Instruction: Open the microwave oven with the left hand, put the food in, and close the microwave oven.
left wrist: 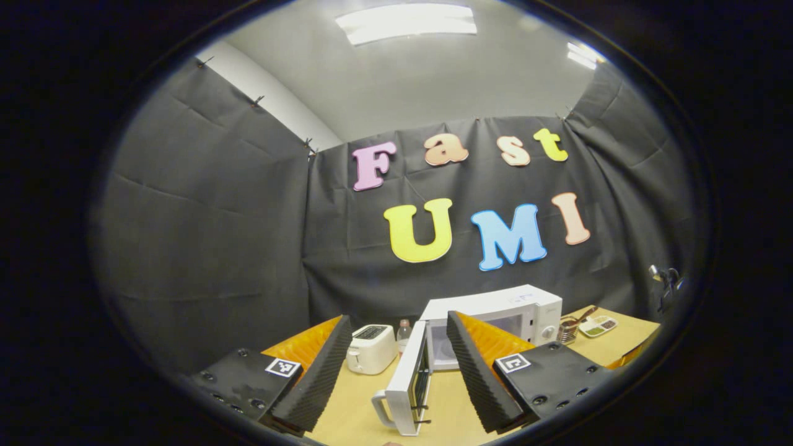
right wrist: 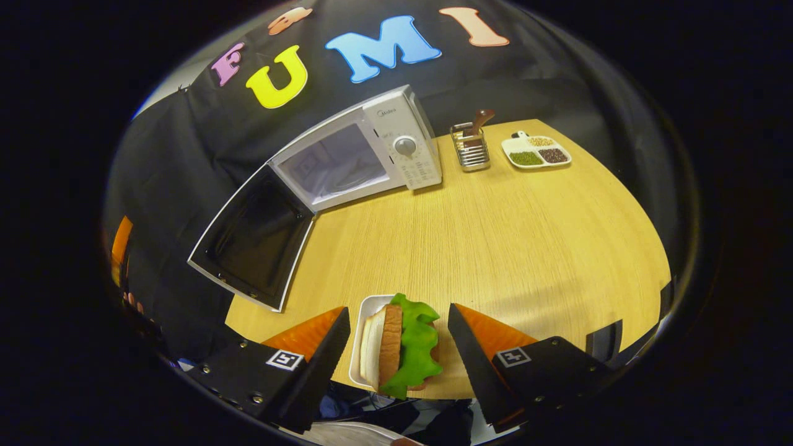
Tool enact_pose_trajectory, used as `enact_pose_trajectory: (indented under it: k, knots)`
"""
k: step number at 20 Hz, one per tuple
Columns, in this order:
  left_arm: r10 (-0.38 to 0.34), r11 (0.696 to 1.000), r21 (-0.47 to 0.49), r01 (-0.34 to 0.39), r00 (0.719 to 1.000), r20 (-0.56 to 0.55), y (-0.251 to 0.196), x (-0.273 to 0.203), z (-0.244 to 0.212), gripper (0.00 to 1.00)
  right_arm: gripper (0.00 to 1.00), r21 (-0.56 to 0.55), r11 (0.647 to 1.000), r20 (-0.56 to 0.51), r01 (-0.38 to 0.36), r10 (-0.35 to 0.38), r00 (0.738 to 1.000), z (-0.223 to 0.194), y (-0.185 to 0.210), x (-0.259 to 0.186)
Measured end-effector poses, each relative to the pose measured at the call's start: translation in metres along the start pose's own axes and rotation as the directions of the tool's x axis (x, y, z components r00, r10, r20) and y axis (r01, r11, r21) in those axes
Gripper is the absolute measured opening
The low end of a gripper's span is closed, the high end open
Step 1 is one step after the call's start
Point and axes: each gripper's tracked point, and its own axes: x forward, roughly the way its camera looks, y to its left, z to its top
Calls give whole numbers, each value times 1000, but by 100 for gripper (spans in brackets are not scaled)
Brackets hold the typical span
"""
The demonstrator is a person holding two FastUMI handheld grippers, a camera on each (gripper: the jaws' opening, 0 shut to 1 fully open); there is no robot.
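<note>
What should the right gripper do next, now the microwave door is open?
Probably close the right gripper on the sandwich plate and lift it. The microwave door is swung wide and the cavity looks empty, while the sandwich sits on its plate at the table's near edge, between the open fingers, not yet gripped.

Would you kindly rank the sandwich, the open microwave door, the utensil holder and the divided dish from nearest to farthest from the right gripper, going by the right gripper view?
1. Sandwich, on its white tray between the open jaws of the right gripper.
2. Microwave door, swung open, ahead and left.
3. Utensil holder, far side of the table, beside the microwave.
4. Divided dish, just right of the holder; these two are nearly level, so too close to call.
</note>
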Motion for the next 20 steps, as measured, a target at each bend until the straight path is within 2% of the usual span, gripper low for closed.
enact_pose_trajectory:
  k: [2,3,4,8,9,12,13,14,15,20]
  knots:
    - [10,1000,-4,-10,1000,0,2,-2,-1,98,94,40,999,-46,-12,13,999,-12,-3,3]
    - [14,1000,-6,-14,1000,-5,2,-4,-2,99,98,58,998,-68,-19,23,997,-18,-3,6]
    - [19,1000,-7,-19,1000,-11,3,-5,-5,98,98,76,997,-82,-29,35,996,-21,-3,6]
    - [40,999,-8,-40,999,-36,4,-9,-13,99,94,142,989,-132,-50,69,989,-32,-4,14]
    - [46,999,-6,-46,998,-37,2,-10,-11,99,85,154,986,-139,-61,82,987,-34,-3,15]
    - [57,998,14,-57,998,-37,-2,-15,-9,99,68,195,977,-165,-86,119,979,-37,0,13]
    - [64,998,23,-63,997,-36,-4,-17,-7,99,59,214,972,-178,-95,134,975,-37,1,11]
    - [71,997,28,-71,997,-35,-5,-19,-7,99,54,231,968,-181,-103,147,972,-36,2,12]
    - [78,997,28,-77,996,-34,-6,-22,-6,99,41,230,966,-194,-113,160,968,-35,3,13]
    - [123,992,18,-123,992,-29,-10,-38,-2,98,39,172,972,-198,-159,192,961,-29,6,1]
